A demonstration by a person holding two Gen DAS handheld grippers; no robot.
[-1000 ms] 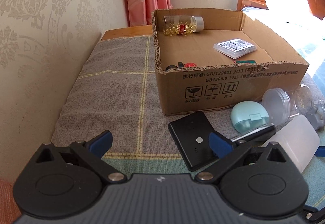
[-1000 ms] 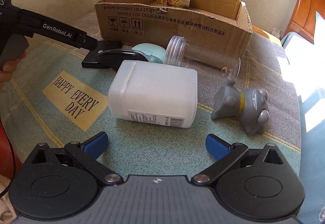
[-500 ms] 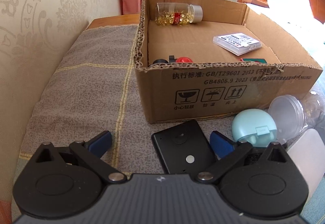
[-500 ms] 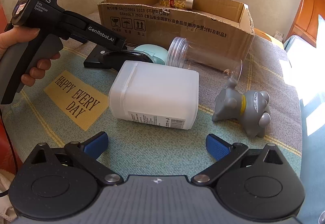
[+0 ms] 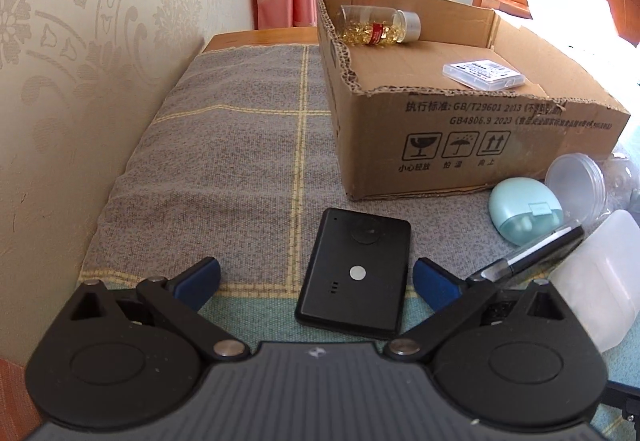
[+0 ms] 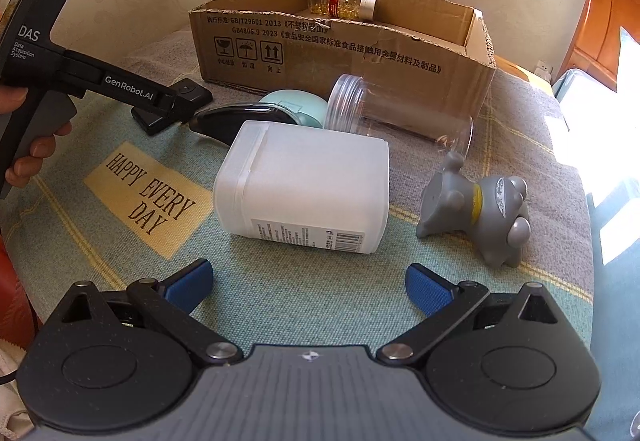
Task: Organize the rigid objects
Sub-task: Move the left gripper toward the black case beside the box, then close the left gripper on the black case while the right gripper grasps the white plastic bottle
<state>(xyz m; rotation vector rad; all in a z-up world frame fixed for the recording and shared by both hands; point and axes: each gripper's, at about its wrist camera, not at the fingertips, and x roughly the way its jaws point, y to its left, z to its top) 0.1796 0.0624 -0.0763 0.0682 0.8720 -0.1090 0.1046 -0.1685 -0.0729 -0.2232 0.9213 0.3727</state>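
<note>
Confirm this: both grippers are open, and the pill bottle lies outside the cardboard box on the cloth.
Not quite. The pill bottle lies inside the cardboard box, against its back wall, as the left wrist view shows. Both the left gripper and right gripper are open.

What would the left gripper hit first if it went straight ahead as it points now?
Most likely the flat black device: it lies on the cloth right between the open left gripper fingers. Beyond it stands the cardboard box. Height above the device is unclear.
</note>
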